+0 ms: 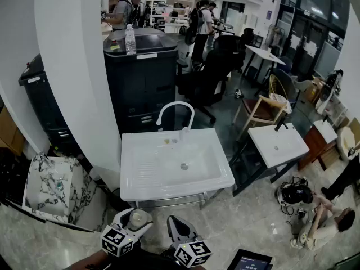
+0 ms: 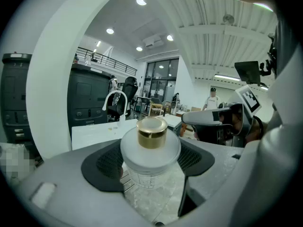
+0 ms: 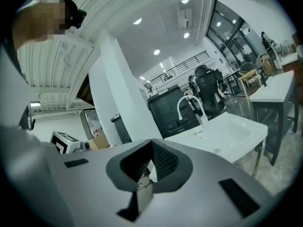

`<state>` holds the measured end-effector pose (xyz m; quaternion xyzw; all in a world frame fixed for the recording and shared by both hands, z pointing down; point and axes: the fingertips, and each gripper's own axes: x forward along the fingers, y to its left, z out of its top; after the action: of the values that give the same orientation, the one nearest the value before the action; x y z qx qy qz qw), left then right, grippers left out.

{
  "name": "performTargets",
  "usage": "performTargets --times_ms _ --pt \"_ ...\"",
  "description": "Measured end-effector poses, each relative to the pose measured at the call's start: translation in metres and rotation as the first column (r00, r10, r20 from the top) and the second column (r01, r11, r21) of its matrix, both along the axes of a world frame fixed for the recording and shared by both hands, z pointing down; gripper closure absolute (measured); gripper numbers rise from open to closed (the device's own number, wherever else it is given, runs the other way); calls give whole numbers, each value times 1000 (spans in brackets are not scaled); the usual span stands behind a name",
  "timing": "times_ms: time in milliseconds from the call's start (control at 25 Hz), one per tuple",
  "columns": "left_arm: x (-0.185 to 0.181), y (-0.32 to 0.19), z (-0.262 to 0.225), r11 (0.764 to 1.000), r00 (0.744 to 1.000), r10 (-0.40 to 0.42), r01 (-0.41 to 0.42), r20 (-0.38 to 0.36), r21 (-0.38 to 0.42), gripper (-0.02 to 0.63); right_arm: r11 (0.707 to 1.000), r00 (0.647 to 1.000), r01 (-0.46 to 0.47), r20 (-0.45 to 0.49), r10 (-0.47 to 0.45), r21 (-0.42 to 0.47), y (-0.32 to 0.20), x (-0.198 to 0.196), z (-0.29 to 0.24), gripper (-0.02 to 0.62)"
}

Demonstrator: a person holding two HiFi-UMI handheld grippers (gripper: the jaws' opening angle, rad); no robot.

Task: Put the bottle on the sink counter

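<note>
A frosted glass bottle with a gold cap stands upright between the pads of my left gripper, which is shut on it at the shoulder. In the head view the bottle and left gripper are at the bottom edge, just in front of the white sink with its curved white faucet. My right gripper hovers beside it, also short of the sink's front rim. In the right gripper view its pads meet, with nothing between them.
A white pillar and a black cabinet carrying a plastic water bottle stand behind the sink. A marble basin is at left, a second sink at right. A person crouches on the floor at right.
</note>
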<state>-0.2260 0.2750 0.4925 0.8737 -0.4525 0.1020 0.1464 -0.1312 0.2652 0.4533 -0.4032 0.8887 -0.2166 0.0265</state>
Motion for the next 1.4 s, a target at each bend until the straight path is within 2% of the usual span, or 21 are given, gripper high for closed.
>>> performTargets --times_ms 200,520,680,1040,1400 --pt "-17 28 -9 999 999 33 -33 -2 14 268 1000 1000 -21 -20 21 -19 27 -21 2 600" --pt "-121 72 6 1000 1000 -11 11 18 -2 268 999 997 21 -78 -24 -48 64 -117 11 600" --pt "-152 90 17 1000 1000 2 -1 26 -26 268 997 996 16 -92 -23 -71 83 -149 21 600" --pt "-147 103 5 1000 999 16 -16 46 -8 268 1000 997 1 -78 -2 -16 86 -152 2 600" --pt "-113 98 -4 1000 998 -8 7 64 6 268 1000 999 27 -47 -27 -3 79 -120 -6 600"
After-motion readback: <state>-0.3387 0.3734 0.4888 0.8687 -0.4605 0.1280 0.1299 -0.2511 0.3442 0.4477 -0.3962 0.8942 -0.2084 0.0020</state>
